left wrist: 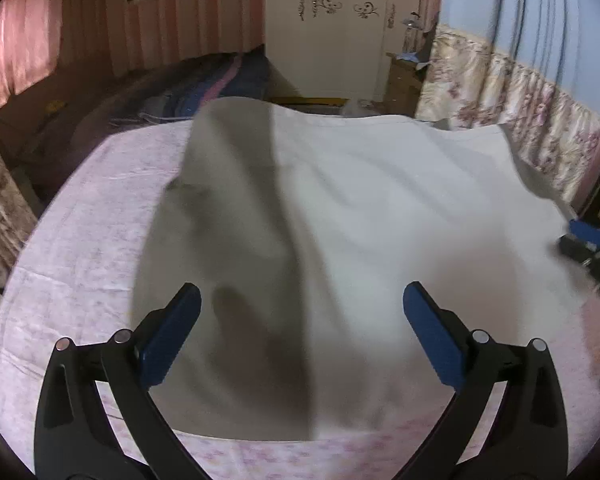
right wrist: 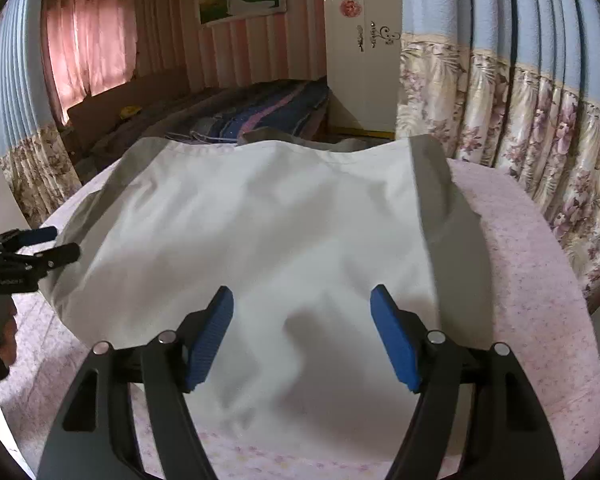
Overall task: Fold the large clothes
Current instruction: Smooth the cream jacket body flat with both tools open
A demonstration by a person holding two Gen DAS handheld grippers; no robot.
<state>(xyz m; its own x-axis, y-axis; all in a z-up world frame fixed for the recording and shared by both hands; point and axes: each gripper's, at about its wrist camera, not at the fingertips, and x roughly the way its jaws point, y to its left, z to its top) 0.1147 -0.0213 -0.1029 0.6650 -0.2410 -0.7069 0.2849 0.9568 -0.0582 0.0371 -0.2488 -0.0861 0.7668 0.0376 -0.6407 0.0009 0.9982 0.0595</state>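
Item: garment (right wrist: 260, 240), large, pale grey-white. It lies spread on the bed (right wrist: 520, 280) over a pink floral sheet, so I can fold it flat. Its left side in the left wrist view is turned over onto the body, making a darker raised flap (left wrist: 228, 208); I judge this a first lengthwise fold.

Item: my left hand-held gripper (left wrist: 302, 334). Released, jaws wide apart, nothing between the pads; it hangs over the near hem.

Item: my right hand-held gripper (right wrist: 302, 334). Released, jaws apart and empty, above the near part of the cloth, angled down.

Item: curtains (right wrist: 520, 120), floral, beside the bed. Not involved.
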